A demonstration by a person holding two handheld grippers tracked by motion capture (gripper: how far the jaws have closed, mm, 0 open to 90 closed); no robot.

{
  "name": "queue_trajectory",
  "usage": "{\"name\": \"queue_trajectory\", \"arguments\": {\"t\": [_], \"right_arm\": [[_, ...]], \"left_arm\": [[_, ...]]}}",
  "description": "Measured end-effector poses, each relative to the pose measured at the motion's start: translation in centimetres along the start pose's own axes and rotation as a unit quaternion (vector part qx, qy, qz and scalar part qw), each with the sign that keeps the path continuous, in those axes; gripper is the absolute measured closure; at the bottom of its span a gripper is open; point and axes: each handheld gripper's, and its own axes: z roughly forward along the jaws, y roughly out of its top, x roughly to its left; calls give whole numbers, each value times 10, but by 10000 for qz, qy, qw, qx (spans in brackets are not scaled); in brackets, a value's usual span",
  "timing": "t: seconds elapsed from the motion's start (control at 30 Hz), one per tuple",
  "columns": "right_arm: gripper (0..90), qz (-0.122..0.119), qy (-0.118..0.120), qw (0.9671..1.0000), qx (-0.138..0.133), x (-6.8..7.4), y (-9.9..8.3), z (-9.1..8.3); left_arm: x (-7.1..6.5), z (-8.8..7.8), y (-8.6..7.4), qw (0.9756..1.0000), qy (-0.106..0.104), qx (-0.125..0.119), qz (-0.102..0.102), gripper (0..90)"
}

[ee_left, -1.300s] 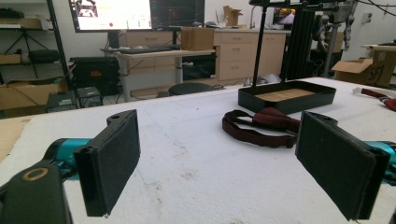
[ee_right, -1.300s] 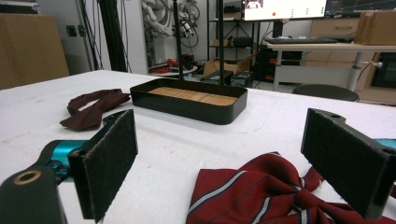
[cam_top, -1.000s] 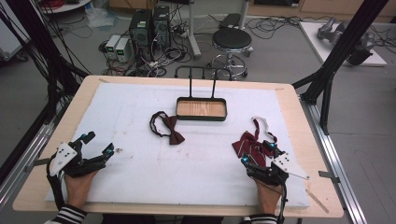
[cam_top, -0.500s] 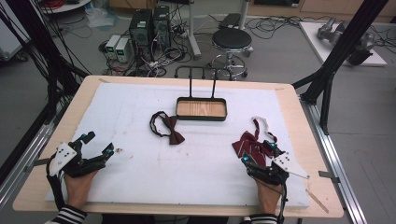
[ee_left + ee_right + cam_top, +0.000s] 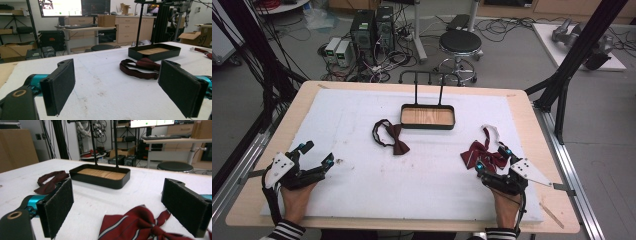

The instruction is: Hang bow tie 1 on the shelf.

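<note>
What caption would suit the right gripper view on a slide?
Open right gripper poised over a striped red bow tie, with a wood-floored black tray and a darker bow tie beyond.

Scanning for print: a cardboard box (image 5: 197, 37) far right of the left tongs carries dark letters, too blurred to read. The monitor (image 5: 60, 7) behind shows a bright window, its text too small. Nothing else lettered.

We see even, bright overhead light on the white table (image 5: 362, 190), with soft, faint shadows. The high view is slightly soft throughout. In both gripper views, near pads (image 5: 60, 85) blur, and straight lines bow toward the edges. A monitor (image 5: 60, 7) glares, overexposed.
</note>
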Motion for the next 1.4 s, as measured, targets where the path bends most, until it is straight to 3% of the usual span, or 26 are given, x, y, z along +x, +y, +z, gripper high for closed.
{"name": "queue_trajectory", "arguments": {"t": [0.13,0.27,0.43,0.5,0.57,0.73,1.07,1.1,1.13,1.17,1.33,1.4], "right_arm": [[100,-14,59,9999,136,-6,13,1],[100,-278,214,9981,497,-11,28,6],[100,-624,522,9913,1033,-18,44,17],[100,-663,536,9898,1144,-19,47,19],[100,-757,547,9856,1410,-25,52,26],[100,-772,565,9770,1904,-37,58,37],[101,-740,554,9633,2519,-54,63,50],[101,-740,554,9633,2519,-54,63,50],[101,-710,562,9598,2657,-56,62,52],[101,-710,562,9598,2657,-56,62,52],[152,-766,695,9399,3254,-59,56,61],[152,-812,661,9347,3395,-60,55,64]], "left_arm": [[0,0,0,10000,-3,8,29,147],[-1,0,0,10000,1,-4,36,147],[-1,0,0,10000,1,-3,35,148],[0,0,0,10000,-1,-6,27,148],[-1,0,0,10000,-5,-10,39,148],[-1,0,0,10000,-5,-8,36,148],[0,0,0,10000,-3,-6,25,148],[0,0,0,10000,-3,-6,25,148],[0,0,0,10000,-5,1,25,148],[0,0,0,10000,-5,1,25,148],[0,0,0,10000,-5,3,26,148],[0,0,0,10000,-2,-5,20,148]]}}
